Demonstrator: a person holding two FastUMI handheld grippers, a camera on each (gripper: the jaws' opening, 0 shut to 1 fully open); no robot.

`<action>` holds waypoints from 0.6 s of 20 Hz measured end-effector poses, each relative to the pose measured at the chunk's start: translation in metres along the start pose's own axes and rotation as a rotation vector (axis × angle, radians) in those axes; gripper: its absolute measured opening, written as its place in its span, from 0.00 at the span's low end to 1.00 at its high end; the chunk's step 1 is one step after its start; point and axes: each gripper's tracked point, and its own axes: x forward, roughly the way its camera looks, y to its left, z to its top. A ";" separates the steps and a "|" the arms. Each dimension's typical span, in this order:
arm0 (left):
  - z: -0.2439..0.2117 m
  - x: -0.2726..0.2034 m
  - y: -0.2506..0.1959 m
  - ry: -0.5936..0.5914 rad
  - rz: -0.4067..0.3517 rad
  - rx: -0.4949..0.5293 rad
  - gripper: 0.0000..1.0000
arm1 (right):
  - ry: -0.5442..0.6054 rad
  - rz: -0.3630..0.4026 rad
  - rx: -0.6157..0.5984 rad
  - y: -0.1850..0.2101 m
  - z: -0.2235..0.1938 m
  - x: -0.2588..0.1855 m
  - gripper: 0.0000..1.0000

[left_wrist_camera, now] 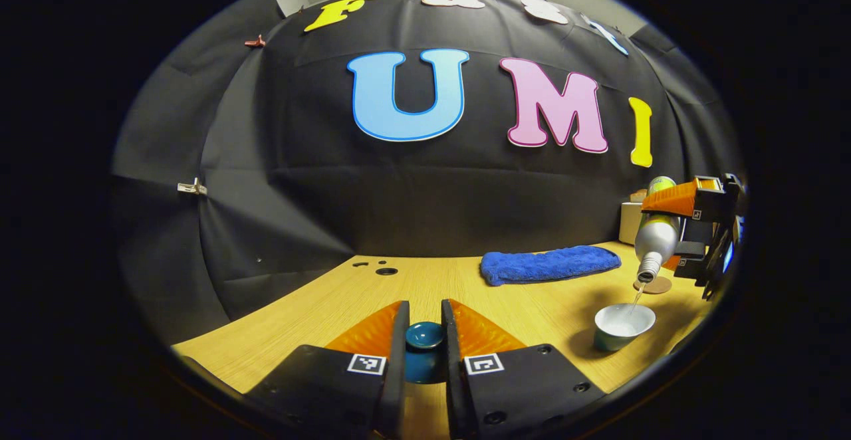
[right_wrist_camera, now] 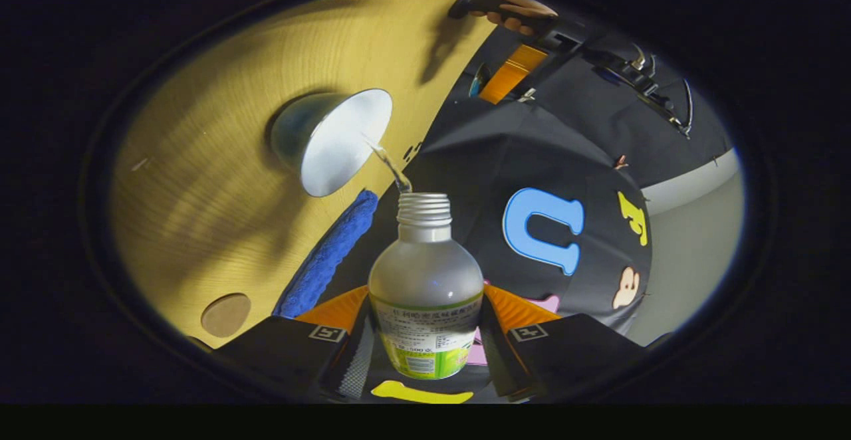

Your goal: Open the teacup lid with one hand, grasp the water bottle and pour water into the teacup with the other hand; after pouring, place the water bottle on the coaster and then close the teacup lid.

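My left gripper (left_wrist_camera: 424,340) is shut on the dark teal teacup lid (left_wrist_camera: 424,335), held just above the table's near edge. At the right, the open teacup (left_wrist_camera: 623,326) stands on the table with a white inside. Above it my right gripper (left_wrist_camera: 691,227) holds the clear water bottle (left_wrist_camera: 657,234) tipped neck-down, and a thin stream of water falls into the cup. In the right gripper view, my right gripper (right_wrist_camera: 425,333) is shut on the water bottle (right_wrist_camera: 425,287), its uncapped neck pointing at the teacup (right_wrist_camera: 336,139). The round brown coaster (right_wrist_camera: 226,314) lies on the table beyond the cup.
A folded blue towel (left_wrist_camera: 548,264) lies at the back of the wooden table (left_wrist_camera: 332,307), left of the coaster (left_wrist_camera: 655,286). A pale box (left_wrist_camera: 631,222) stands in the back right corner. Small dark holes (left_wrist_camera: 385,271) mark the tabletop at the back left.
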 end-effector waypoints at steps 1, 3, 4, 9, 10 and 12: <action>0.001 0.000 0.000 0.000 0.000 0.000 0.29 | -0.002 -0.001 -0.007 0.000 0.000 0.001 0.74; 0.001 0.000 0.000 0.000 0.000 0.000 0.29 | -0.001 -0.002 -0.011 0.000 0.000 0.001 0.74; 0.000 0.000 0.000 0.000 0.000 0.000 0.29 | -0.002 -0.006 -0.013 -0.001 0.000 0.000 0.74; 0.001 0.000 0.000 0.000 0.000 0.000 0.29 | -0.014 -0.019 -0.047 -0.003 0.003 0.002 0.77; 0.000 0.000 0.000 0.000 0.000 0.000 0.29 | -0.015 -0.021 -0.053 -0.003 0.003 0.002 0.74; 0.000 0.000 0.000 0.000 0.000 0.000 0.29 | -0.018 -0.030 -0.063 -0.006 0.003 0.001 0.72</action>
